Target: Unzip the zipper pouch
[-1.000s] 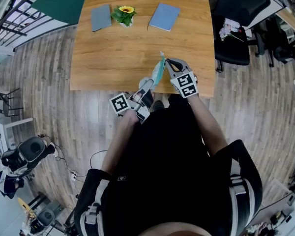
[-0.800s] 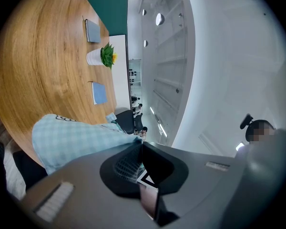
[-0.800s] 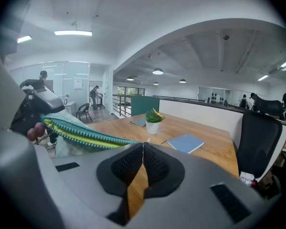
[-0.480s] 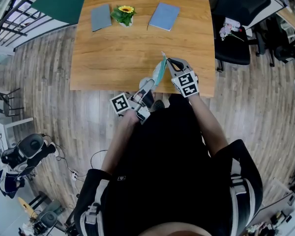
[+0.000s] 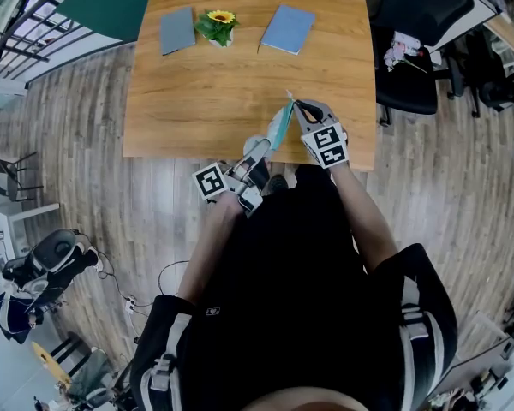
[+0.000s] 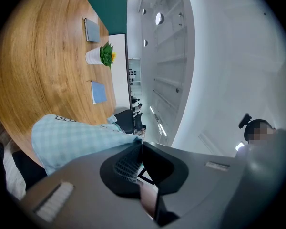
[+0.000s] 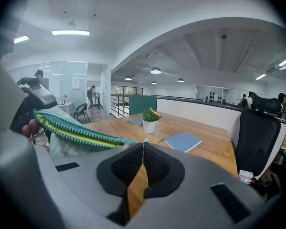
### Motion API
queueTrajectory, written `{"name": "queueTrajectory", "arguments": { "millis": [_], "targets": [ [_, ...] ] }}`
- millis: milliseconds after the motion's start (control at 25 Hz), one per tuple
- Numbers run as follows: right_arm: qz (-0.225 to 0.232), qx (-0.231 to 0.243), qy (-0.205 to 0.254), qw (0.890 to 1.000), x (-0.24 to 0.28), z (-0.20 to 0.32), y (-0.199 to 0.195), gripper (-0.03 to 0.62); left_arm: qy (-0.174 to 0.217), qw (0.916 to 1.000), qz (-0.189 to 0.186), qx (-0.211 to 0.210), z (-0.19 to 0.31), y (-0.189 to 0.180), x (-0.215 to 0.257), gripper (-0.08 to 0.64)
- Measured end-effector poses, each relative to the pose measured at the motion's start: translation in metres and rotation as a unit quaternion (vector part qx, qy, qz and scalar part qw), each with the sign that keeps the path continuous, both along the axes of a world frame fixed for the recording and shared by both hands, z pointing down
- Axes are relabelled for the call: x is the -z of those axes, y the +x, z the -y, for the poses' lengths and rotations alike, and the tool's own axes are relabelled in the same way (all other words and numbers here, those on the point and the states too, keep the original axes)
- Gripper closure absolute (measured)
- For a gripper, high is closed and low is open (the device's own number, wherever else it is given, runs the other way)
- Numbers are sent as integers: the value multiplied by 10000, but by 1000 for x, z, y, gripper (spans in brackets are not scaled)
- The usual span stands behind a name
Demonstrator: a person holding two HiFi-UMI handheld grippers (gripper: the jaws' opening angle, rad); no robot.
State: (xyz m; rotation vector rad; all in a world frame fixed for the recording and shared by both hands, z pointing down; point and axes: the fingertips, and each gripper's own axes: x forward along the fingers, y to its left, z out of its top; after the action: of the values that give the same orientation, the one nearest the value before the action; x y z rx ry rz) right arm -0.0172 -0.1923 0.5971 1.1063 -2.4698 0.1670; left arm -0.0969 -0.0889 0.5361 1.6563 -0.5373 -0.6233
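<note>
Head view: left gripper and right gripper both clamp the zipper pouch.

Colours around the honey-wood table

The zipper pouch is pale blue-and-white check on its face, with a teal and yellow striped edge that seems to have a dotted trim. The table is warm wood grain. On it lie a grey notebook, a blue notebook and a plant with green leaves, a yellow flower and a white pot. The left gripper and right gripper are grey with black-padded jaws, and their marker cubes carry black-and-white squares. The floor is grey-brown planking.
</note>
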Motion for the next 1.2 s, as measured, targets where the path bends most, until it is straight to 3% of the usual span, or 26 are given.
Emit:
{"name": "queueTrajectory", "arguments": {
  "millis": [800,960,1200],
  "targets": [
    [29,-128,49,9999,0,5,13,583,54,10000,-24,-64,2,6,4,561],
    [109,-255,246,9993,5,6,18,561,61,9999,-78,-23,2,3,4,561],
    [56,-335,175,9993,4,7,31,531,108,9999,-97,72,6,-2,6,561]
  ]
}}
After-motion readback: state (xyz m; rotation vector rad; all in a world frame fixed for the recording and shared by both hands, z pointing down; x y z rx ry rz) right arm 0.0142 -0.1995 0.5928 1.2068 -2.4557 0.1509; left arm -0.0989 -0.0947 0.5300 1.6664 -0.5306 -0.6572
